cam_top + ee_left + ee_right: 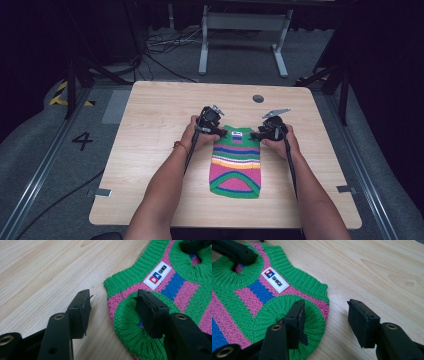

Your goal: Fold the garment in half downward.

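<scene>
Forearms: enter from the bottom edge of the high view, angled inward toward mid-counter; red band on left wrist point(179, 145).
Left hand point(196, 134): wrapped around left gripper point(220, 131), jaws pointed right toward the garment.
Right hand point(282, 140): wrapped around right gripper point(255, 135), jaws pointed left toward the garment; grey plate on top.
Left gripper state: jaws apart; in the left gripper view point(112, 310) one jaw over bare wood, the other over the green ribbed armhole; nothing clamped.
Right gripper state: jaws apart; in the right gripper view point(325, 315) one jaw over the green armhole, the other over bare wood; nothing clamped.
Sweater point(235, 162): small, sleeveless, knitted; lies flat mid-counter between the grippers, collar on the far side; pink, green, blue, yellow stripes.
Label point(274, 279): white, sewn just below the collar; reads "SHIQI".
Counter point(150, 145): light wood; dark round spot point(258, 98) near the far edge.
Beyond counter: grey floor, cables point(165, 42), white frame legs point(240, 40), floor mark "4" point(82, 140) at left.
</scene>
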A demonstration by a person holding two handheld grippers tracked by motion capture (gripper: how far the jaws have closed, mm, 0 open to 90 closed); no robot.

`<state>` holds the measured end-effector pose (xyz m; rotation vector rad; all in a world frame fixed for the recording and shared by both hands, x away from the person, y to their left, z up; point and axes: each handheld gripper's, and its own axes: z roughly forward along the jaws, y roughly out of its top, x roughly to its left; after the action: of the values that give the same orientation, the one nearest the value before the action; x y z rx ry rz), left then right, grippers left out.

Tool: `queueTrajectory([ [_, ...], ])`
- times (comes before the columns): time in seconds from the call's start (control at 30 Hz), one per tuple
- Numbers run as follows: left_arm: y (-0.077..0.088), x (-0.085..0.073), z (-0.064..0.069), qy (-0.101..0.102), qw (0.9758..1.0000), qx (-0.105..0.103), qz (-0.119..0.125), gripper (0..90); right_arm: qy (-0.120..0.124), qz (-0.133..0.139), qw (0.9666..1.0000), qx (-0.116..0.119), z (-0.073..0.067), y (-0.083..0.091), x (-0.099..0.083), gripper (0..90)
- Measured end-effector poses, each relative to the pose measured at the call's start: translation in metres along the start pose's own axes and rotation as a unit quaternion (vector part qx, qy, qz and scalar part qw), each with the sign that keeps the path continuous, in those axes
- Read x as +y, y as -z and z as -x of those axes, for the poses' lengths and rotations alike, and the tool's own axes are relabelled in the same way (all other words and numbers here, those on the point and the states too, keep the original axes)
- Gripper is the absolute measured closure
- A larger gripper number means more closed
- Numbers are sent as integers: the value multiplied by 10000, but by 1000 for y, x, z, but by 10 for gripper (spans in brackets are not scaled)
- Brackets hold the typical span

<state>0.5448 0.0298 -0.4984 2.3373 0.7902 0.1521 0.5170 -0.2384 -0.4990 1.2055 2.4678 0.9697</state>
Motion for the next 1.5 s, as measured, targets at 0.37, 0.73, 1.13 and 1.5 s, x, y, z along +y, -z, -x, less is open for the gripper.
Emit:
queueTrajectory([
  [0.37,2,-3,4,-54,9994,-349,50,763,34,-137,9995,267,-5,-2,6,783],
  [0.73,20,7,2,-216,9977,494,410,825,95,353,9993,126,-5,1,20,859],
  [1.13,79,5,21,-867,9883,766,989,825,921,1142,9888,288,-35,47,47,858],
  [1.5,113,-16,46,-1463,9787,695,1260,822,1511,1325,9774,649,-64,72,36,856],
])
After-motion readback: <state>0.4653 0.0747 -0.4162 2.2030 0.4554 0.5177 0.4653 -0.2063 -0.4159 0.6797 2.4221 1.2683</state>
